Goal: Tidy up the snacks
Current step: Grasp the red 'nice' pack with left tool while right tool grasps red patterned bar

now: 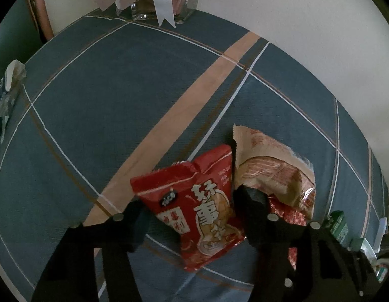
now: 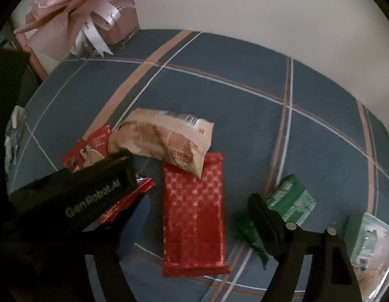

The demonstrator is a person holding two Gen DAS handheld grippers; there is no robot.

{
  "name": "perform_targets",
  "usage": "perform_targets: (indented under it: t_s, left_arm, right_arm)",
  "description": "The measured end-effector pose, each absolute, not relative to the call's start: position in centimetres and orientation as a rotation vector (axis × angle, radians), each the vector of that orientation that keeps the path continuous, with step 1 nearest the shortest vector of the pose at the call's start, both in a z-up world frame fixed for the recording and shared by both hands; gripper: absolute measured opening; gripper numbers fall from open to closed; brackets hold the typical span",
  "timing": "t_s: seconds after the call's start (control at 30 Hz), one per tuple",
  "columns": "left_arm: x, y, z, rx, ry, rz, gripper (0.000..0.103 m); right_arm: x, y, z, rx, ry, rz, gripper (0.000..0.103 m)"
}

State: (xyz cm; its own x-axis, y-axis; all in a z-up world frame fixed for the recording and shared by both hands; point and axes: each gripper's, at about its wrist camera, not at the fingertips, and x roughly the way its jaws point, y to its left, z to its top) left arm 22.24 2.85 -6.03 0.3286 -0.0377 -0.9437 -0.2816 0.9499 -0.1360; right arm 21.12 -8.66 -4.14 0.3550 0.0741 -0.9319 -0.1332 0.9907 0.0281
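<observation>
Red foil catches the eye first: a glossy red snack packet with white lettering (image 1: 194, 209) sits between the 2 black fingers of the left gripper (image 1: 192, 211), which points steeply down at the blue plaid tablecloth (image 1: 119, 105). The left finger's tip meets the packet's left edge and the right finger presses its right side, so I judge the jaws are pinching it, probably across its width because a flat pouch gives little else to grip. Just beyond the right finger lies a crinkled beige paper-look snack bag (image 1: 270, 166), overlapping a second red wrapper.

From the right wrist view, the right gripper (image 2: 194, 188) hangs with its jaws apart over a long flat red packet with a pale lattice print (image 2: 194, 216), which lies directly between and ahead of the fingers; no pad touches it, so nothing is held. A green foil pouch (image 2: 290, 201) lies just outside the right finger, and a pale green packet (image 2: 368, 236) sits further out (its print is too blurred to read). The left gripper's body crosses the left of this view, over the first packet.

The snacks lie loosely heaped, so the sorting seems at an early stage. At the far table edge stands a ribboned gift box (image 2: 119, 32).
</observation>
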Motion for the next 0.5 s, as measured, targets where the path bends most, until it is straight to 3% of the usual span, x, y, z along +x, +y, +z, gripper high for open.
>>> perform_targets:
  t_s: [0.23,0.33,0.5]
  left_arm:
    - [22.3,2.4,-6.1,-0.264,1.239,0.155,0.062]
    - [22.2,2.4,-6.0,-0.263,1.239,0.154,0.059]
    - [22.0,2.3,-5.9,-0.27,1.234,0.153,0.052]
  right_arm:
    - [20.7,-8.3,-5.2,-0.078,1.223,0.129,0.072]
    - [20.4,-8.3,-5.4,-0.078,1.229,0.123,0.06]
    - [20.0,-8.7,-5.3,-0.053,1.224,0.124,0.057]
